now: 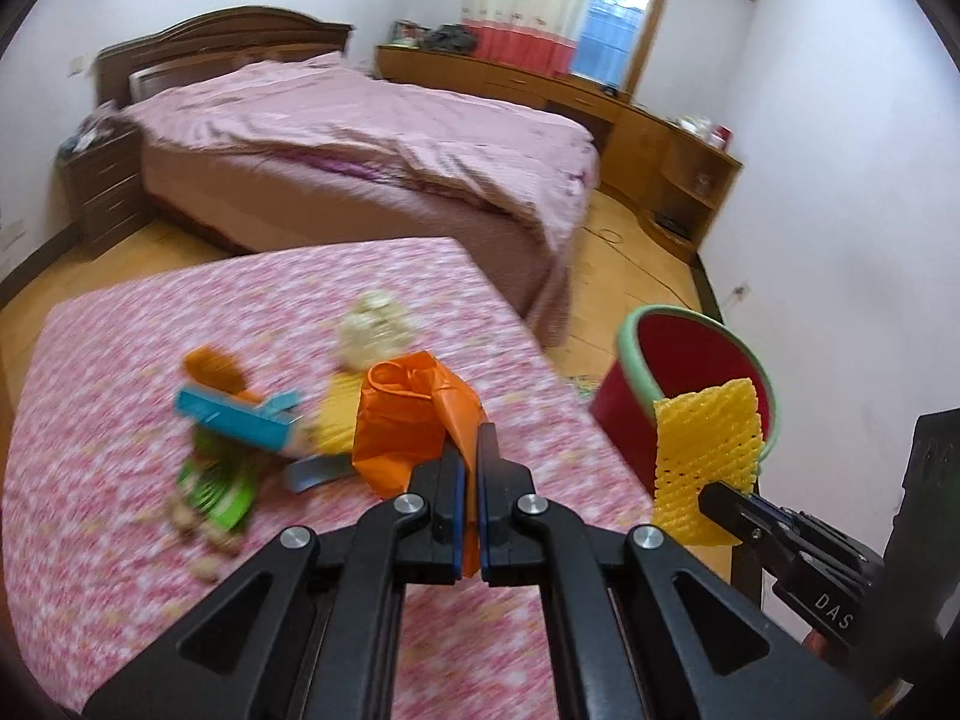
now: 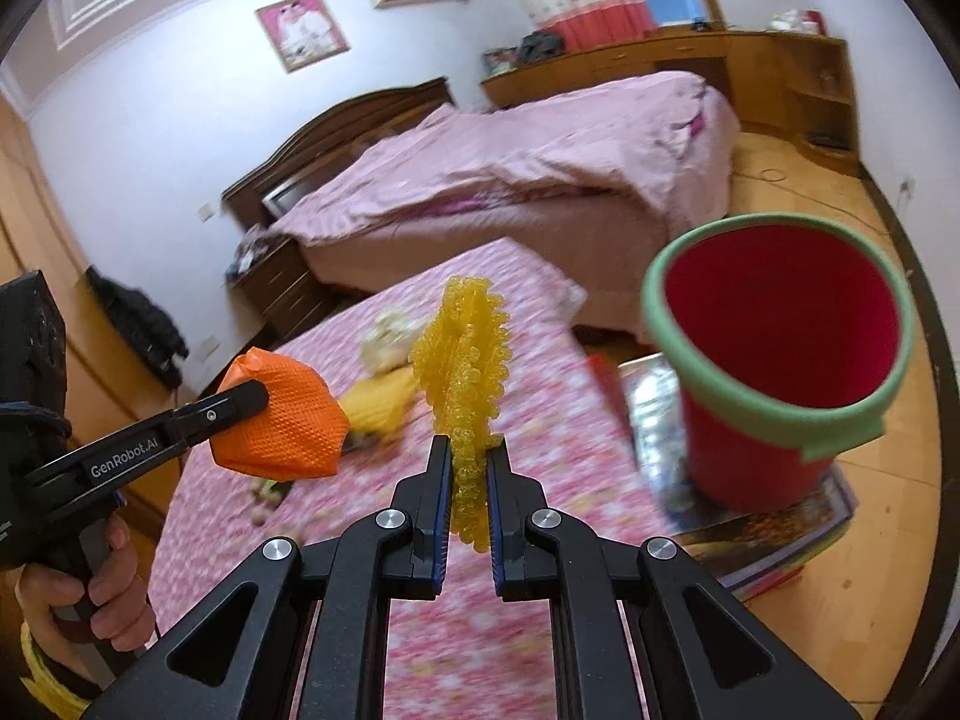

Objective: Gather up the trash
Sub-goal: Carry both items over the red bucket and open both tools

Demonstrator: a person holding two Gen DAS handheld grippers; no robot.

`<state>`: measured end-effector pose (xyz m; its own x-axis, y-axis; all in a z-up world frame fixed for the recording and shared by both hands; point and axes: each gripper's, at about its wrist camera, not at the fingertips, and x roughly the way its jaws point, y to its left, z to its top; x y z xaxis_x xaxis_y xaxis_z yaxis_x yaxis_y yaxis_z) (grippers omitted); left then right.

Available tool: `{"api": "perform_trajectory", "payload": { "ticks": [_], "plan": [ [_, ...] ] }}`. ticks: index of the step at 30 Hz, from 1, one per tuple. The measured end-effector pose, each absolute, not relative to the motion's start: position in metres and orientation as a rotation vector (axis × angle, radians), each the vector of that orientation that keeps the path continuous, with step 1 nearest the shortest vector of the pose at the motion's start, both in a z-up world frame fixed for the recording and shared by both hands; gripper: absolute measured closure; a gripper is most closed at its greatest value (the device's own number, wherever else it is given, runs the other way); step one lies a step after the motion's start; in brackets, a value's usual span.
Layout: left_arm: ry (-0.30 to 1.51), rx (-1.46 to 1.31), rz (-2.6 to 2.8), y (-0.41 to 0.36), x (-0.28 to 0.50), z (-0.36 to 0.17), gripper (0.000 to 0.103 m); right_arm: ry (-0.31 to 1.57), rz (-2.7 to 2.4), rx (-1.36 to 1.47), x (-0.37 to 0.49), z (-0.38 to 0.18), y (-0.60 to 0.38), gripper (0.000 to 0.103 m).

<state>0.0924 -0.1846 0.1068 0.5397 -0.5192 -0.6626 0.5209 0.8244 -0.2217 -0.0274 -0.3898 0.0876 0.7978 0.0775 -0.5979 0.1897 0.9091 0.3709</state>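
My left gripper (image 1: 471, 450) is shut on an orange plastic bag (image 1: 408, 420) and holds it above the pink floral table (image 1: 150, 330); the bag also shows in the right wrist view (image 2: 282, 420). My right gripper (image 2: 468, 450) is shut on a yellow foam net (image 2: 465, 360), held up to the left of the red bucket with a green rim (image 2: 780, 348). In the left wrist view the net (image 1: 705, 450) hangs in front of the bucket (image 1: 690, 360). Other trash lies on the table: a blue box (image 1: 240, 417), a green wrapper (image 1: 216, 486), a crumpled white paper ball (image 1: 375, 330).
The bucket stands on a stack of books (image 2: 774, 528) on the wooden floor, right of the table. A bed with a pink cover (image 1: 360, 138) lies beyond the table. A wooden desk (image 1: 540, 84) runs along the far wall.
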Motion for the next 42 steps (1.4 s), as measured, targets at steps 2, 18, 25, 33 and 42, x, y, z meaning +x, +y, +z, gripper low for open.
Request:
{"api": "perform_trajectory", "payload": {
  "ticks": [2, 18, 25, 33, 42],
  "plan": [
    [0.778, 0.025, -0.646, -0.203, 0.094, 0.110, 0.102, 0.637, -0.090, 0.439, -0.031, 0.090, -0.405, 0.093],
    [0.739, 0.141, -0.868, -0.360, 0.102, 0.110, 0.102, 0.575, -0.290, 0.516, -0.041, 0.088, -0.505, 0.093],
    [0.772, 0.159, -0.915, -0.412, 0.114, 0.085, 0.102, 0.583, -0.356, 0.550, -0.041, 0.076, -0.542, 0.093],
    [0.825, 0.195, -0.932, -0.443, 0.117, 0.051, 0.102, 0.612, -0.415, 0.572, -0.043, 0.056, -0.568, 0.093],
    [0.879, 0.227, -0.925, -0.455, 0.121, 0.032, 0.100, 0.631, -0.439, 0.594, -0.039, 0.044, -0.577, 0.090]
  ]
}}
